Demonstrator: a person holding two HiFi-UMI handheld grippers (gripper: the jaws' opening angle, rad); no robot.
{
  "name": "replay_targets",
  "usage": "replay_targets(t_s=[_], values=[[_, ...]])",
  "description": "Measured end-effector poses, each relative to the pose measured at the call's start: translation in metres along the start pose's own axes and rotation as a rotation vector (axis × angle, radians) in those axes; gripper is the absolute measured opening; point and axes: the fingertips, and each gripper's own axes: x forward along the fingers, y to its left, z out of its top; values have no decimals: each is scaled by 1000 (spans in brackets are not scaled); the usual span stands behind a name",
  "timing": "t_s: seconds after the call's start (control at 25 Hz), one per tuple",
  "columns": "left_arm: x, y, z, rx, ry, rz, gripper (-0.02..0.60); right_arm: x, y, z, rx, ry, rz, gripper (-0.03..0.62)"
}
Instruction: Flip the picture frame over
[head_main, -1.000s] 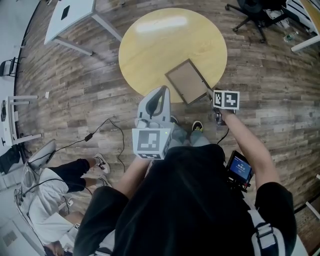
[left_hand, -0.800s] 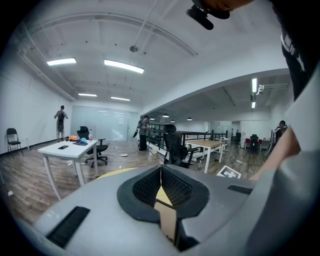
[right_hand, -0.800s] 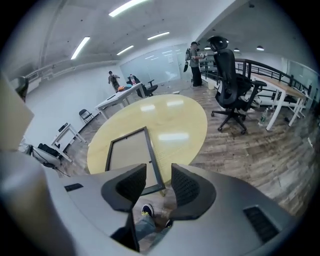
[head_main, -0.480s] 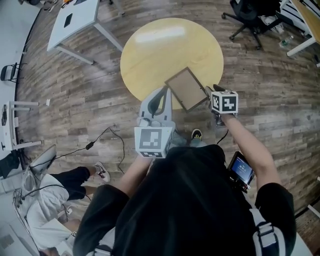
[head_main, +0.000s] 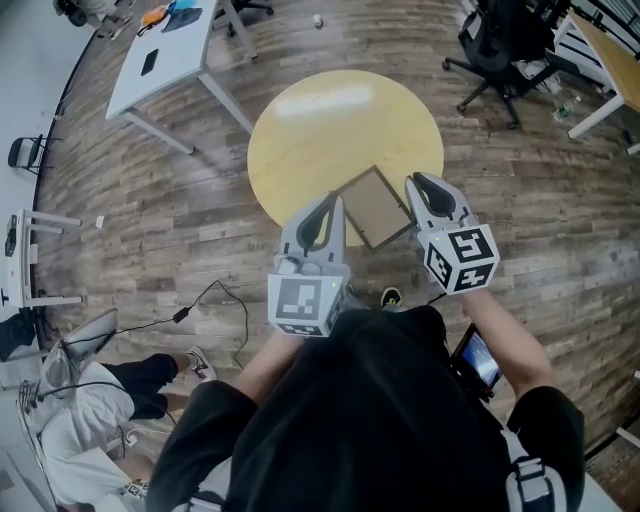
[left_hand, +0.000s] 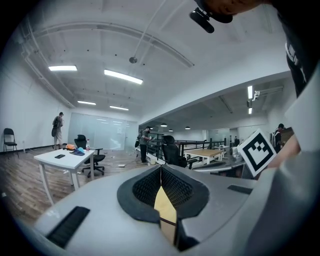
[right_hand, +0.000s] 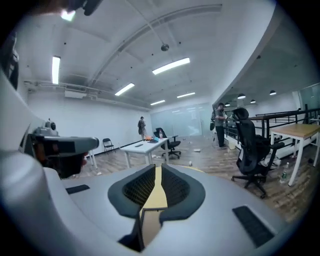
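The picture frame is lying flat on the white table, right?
Not quite. The picture frame is lying flat, but on the round yellow table, not the white table. The head view shows it near the edge of the yellow table closest to the person, while the white table stands off in the far left corner.

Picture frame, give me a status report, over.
Left tool shut, empty. Right tool closing, nothing between its jaws. Picture frame flat at the near edge of the round table, held by neither tool. Nothing in the way.
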Motion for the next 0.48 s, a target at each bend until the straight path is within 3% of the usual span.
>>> replay_targets(t_s=[0.2,0.48], values=[[-9,1,15,-17,-23,-6,23,-21,35,45,-113,-126,66,31],[-2,-17,17,-26,-27,-42,23,-39,39,57,-168,-154,92,25]])
